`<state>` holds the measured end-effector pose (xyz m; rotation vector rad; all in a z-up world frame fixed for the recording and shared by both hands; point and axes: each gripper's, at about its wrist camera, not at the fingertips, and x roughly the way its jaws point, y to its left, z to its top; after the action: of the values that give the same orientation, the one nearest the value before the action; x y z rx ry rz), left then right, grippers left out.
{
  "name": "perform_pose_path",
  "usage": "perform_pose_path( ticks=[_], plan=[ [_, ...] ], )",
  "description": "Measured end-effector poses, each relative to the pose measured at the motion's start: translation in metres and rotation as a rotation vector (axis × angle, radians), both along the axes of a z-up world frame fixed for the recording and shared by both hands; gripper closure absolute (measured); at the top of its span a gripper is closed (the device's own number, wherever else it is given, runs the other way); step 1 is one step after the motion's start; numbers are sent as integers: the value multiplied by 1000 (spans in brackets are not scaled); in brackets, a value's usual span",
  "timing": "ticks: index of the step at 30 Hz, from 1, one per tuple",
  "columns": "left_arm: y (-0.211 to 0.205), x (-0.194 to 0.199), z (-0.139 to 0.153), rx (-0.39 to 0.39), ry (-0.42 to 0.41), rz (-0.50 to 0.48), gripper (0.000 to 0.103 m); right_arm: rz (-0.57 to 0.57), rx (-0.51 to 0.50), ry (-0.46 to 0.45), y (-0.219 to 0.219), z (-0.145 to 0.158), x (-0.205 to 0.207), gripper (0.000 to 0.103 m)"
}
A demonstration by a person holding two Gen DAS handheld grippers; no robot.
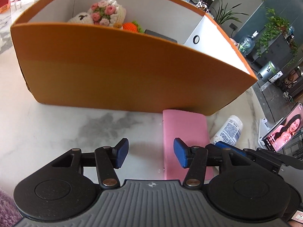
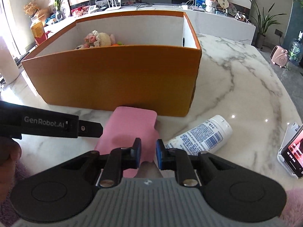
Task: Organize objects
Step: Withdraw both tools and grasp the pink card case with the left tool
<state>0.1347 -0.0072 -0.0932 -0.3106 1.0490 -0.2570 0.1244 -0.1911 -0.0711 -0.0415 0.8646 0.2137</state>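
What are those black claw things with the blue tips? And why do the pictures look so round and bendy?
Those are two pinching tools, and a person holds one in each hand. Each tool carries a tiny wide-eyed camera that looks along its two fingers, and that lens bends the picture. One picture comes from the left gripper, the other from the right gripper.

Both look at a marble table. On it stands an orange box with knitted toys inside. In front of the box lies a pink case, and beside that a white bottle on its side. A phone stands at the table's edge.

The left gripper is open and holds nothing. The right one seems to pinch the near edge of the pink case.
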Motion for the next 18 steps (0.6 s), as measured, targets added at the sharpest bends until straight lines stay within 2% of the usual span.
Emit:
perform_pose_path(
  ticks=[3, 7, 10, 12, 14, 18],
  plan=[
    [-4, 0, 0, 6, -12, -17, 39, -2, 1, -2, 0, -1, 0, 85],
    [-7, 2, 0, -3, -13, -27, 39, -62, -23, -3, -3, -1, 0, 84],
    [-10, 3, 0, -8, -13, -43, 40, -50, -26, -2, -2, -2, -1, 84],
    [-14, 3, 0, -8, -9, -58, 44, -35, -39, -8, 1, -2, -2, 84],
    [-16, 3, 0, -32, 3, -67, 63, -22, -48, -13, 4, -2, -3, 85],
    [-16, 4, 1, -42, 12, -52, 67, -23, -48, -11, 3, -3, -2, 84]
  ],
)
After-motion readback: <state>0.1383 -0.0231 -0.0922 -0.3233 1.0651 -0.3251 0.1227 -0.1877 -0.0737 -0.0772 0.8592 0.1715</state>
